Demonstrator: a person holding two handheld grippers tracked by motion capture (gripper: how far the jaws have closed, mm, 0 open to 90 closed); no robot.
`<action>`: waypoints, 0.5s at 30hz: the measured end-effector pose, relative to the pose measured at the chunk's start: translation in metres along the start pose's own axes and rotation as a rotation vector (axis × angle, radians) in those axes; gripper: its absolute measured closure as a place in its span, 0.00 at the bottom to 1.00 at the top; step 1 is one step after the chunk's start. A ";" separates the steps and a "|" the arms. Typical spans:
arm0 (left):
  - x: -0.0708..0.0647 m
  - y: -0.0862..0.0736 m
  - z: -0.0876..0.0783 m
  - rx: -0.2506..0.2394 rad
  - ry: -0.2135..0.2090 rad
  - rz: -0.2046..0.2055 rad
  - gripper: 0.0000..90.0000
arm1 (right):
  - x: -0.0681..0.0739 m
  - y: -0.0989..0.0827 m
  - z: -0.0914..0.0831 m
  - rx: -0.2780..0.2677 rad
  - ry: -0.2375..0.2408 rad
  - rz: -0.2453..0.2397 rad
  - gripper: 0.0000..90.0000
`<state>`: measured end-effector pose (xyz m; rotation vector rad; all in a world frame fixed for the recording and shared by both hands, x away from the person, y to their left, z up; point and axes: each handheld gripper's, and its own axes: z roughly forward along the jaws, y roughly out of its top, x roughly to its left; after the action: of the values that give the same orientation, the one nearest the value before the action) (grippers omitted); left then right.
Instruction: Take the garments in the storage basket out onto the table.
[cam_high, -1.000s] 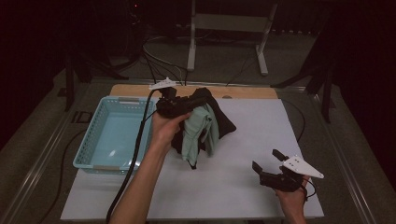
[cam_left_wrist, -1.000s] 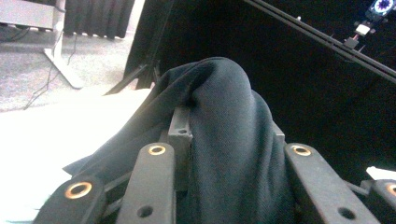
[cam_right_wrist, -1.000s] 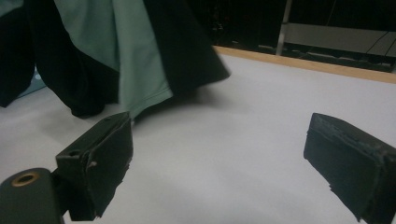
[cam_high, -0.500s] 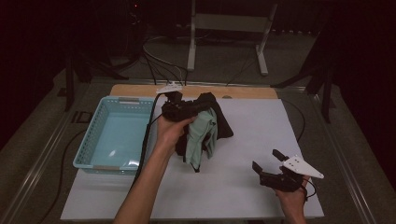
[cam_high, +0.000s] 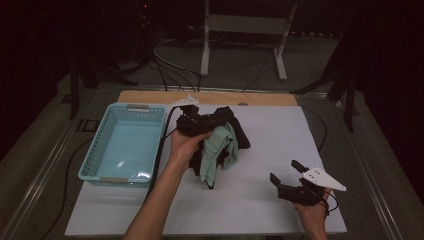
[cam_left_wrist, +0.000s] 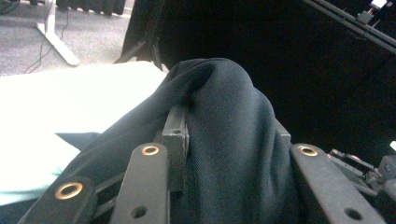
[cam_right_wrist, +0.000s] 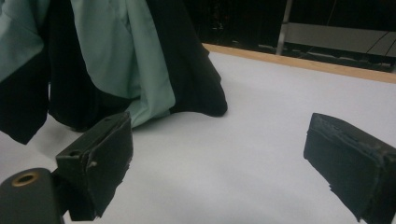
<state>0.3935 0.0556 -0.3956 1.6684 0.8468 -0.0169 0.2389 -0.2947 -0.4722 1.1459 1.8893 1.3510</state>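
Observation:
A black and mint-green garment (cam_high: 220, 145) hangs bunched from my left gripper (cam_high: 192, 122) just right of the basket, and its lower end touches the white table (cam_high: 280, 130). In the left gripper view a thick fold of the dark cloth (cam_left_wrist: 233, 121) fills the gap between the jaws of that gripper (cam_left_wrist: 229, 135) and drapes over them. These jaws have just been opening a little, with the cloth still between them. My right gripper (cam_high: 285, 171) rests at the front right, open and with nothing in it. In its own view this gripper (cam_right_wrist: 224, 158) faces the garment (cam_right_wrist: 121, 51).
A light blue plastic basket (cam_high: 100, 145) stands at the table's left side, close to my left forearm. A wooden strip (cam_high: 210, 97) runs along the far edge. A metal stand (cam_high: 240, 30) and cables lie on the floor beyond.
My left hand has sunk toward the table with the garment and drifted slightly right. The cloth now hangs lower and bunches on the surface. The right gripper has stayed put.

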 end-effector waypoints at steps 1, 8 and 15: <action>0.000 -0.001 0.001 0.003 -0.004 -0.002 0.71 | 0.000 0.000 0.000 0.000 0.000 0.000 0.09; -0.004 -0.008 0.010 0.052 -0.012 0.005 0.51 | 0.000 0.000 0.000 0.001 -0.001 0.000 0.09; -0.004 -0.008 0.009 0.051 0.016 -0.022 0.19 | 0.000 0.000 0.000 0.001 -0.002 0.002 0.09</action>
<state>0.3905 0.0463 -0.4033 1.7089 0.8831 -0.0408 0.2390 -0.2948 -0.4723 1.1492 1.8880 1.3499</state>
